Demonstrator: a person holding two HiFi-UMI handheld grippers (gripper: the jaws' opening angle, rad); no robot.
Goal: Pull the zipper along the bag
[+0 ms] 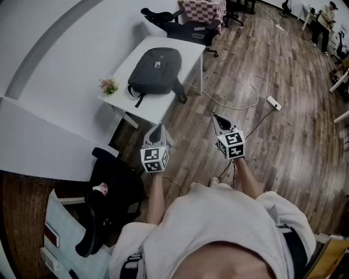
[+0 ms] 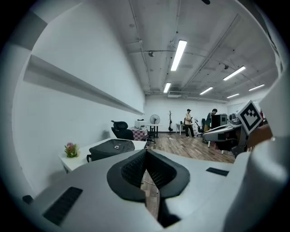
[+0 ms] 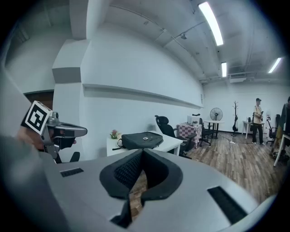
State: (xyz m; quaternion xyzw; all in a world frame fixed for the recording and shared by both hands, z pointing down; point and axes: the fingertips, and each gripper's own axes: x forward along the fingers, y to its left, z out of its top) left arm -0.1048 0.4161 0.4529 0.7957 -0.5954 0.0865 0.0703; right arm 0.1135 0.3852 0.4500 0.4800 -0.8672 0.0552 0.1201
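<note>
1. Closest in, the person's two bare forearms reach forward from a light shirt. Each hand holds a pair of tongs out over the wooden floor (image 1: pixel 283 147), side by side and apart from each other.
2. The left tongs (image 1: pixel 158 128) are closed, the ribbed pads meeting at the tip with nothing between them. They point ahead toward the near end of the tabletop (image 1: pixel 143 104).
3. The right tongs (image 1: pixel 217 117) are closed and empty too. They are held over bare floor to the right of the tabletop, with the bag almost straight ahead in the right gripper view.
4. A dark office chair (image 1: pixel 112 199) stands just beside the left forearm.
5. On the floor ahead of the right tongs, a white cable (image 1: pixel 248 103) runs to a power strip (image 1: pixel 274 103).
6. The white tabletop stands against the wall, with a small pot of flowers (image 1: pixel 108 85) at its near left corner.
7. The bag (image 1: pixel 157 68), a dark backpack, lies flat on the middle of the tabletop, with a strap hanging over the right-hand edge. It is well apart from both tongs, ahead and to their left, and neither touches it.
8. Beyond the tabletop's far end are another dark chair (image 1: pixel 188 27) and a table with a checked cloth (image 1: pixel 203 8).
</note>
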